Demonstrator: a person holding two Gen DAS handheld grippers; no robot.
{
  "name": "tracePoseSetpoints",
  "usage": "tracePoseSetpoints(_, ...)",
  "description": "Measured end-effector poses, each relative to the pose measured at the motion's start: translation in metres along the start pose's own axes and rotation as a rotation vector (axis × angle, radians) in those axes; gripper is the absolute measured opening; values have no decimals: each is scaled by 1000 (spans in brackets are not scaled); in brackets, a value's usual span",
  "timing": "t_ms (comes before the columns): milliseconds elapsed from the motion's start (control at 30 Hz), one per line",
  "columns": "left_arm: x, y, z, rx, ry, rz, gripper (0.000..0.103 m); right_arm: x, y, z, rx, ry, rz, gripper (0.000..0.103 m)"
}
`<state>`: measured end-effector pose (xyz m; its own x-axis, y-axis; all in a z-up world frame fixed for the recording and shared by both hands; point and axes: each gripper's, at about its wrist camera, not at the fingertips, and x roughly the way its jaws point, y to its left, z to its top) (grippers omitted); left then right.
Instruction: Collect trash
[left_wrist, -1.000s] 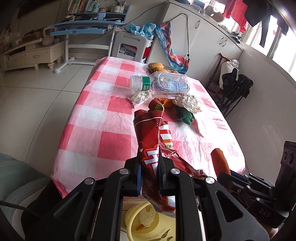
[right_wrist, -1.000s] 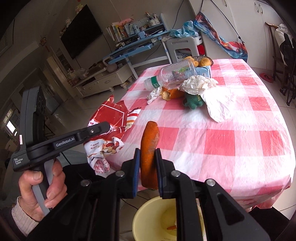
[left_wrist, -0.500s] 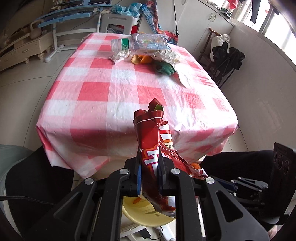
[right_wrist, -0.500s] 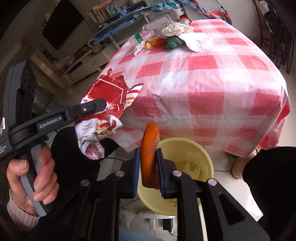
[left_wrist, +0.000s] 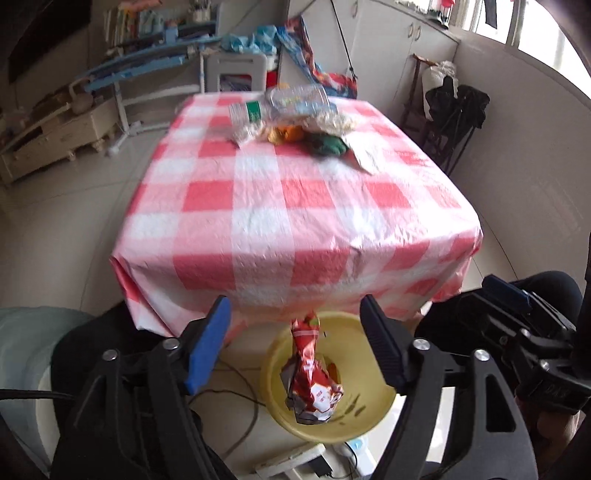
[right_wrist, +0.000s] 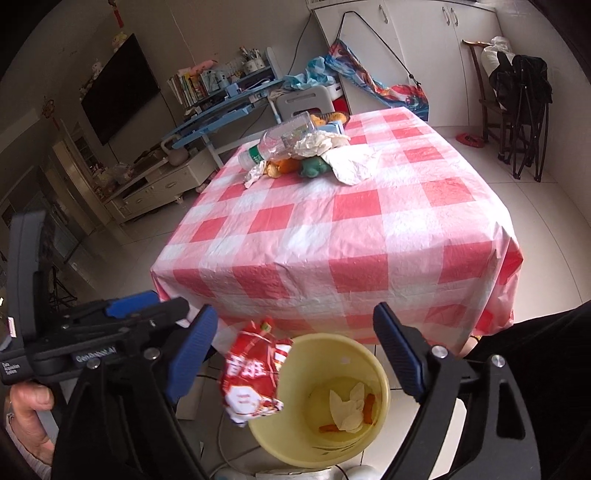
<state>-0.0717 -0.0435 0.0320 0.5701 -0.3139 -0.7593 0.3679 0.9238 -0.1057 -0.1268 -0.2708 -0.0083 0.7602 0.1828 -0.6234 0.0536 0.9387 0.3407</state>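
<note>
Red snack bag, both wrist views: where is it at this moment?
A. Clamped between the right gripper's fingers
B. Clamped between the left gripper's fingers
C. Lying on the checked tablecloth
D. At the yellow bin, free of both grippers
D. The red snack bag is at the rim of the yellow bin, while the left gripper and right gripper both stand open with nothing between their fingers.

A bin (right_wrist: 382, 398) is sitting on the floor before the table (right_wrist: 343, 236); a snack bag (right_wrist: 253, 380) is hanging at its rim, scraps (right_wrist: 349, 408) lying inside.
</note>
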Motion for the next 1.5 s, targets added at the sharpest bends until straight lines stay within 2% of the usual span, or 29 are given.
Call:
tracePoseSetpoints(67,-18,2,7,-10,-92,43,87,-3,1,1,-10,-30,-27,90)
tracePoseSetpoints(133,-31,5,12,-21,-151,65,89,-4,3,2,-20,-48,-42,91)
tracePoseSetpoints(467,-61,19,26,-87,-272,100,92,-4,15,0,-100,-76,-101,92)
tracePoseSetpoints(767,-67,24,26,-120,-294,108,93,-5,22,-3,-134,-81,-116,92)
tracePoseSetpoints(1500,-67,21,24,-106,-297,120,93,-7,26,-2,-147,-81,-117,92)
